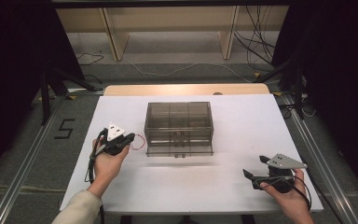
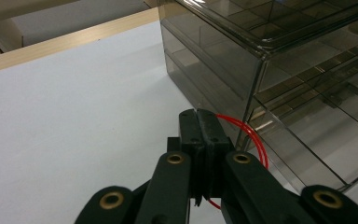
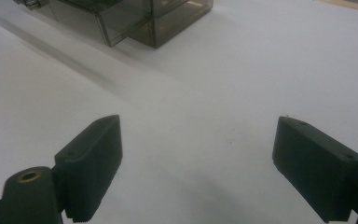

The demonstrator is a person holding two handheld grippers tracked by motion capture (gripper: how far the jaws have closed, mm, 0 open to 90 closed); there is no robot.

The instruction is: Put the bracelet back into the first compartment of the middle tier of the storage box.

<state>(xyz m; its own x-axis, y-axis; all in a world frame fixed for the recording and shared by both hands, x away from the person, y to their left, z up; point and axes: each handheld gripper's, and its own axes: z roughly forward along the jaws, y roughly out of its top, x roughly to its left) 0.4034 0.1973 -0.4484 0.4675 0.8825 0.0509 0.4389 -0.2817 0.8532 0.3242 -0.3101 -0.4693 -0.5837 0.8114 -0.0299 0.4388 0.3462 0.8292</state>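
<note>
A smoky see-through drawer box [image 1: 179, 122] stands mid-table. My left gripper [image 1: 131, 136] is just off its front left corner, jaws pressed together on a thin red loop [image 1: 139, 141] that looks like a rubber band. In the left gripper view the shut jaws [image 2: 199, 115] pinch the red loop [image 2: 256, 137], which curves out to the right against the box [image 2: 284, 70]. My right gripper [image 1: 255, 166] hovers low over the table's front right with its jaws wide apart. Nothing lies between its jaws [image 3: 198, 135], and the box [image 3: 121, 16] is far ahead.
The white tabletop [image 1: 242, 121] has bare room around the box. A wooden strip [image 1: 186, 89] runs along the far edge. Beyond it are a shelf frame [image 1: 168, 28] and loose cables [image 1: 256, 51] on the floor. Metal rails flank the table.
</note>
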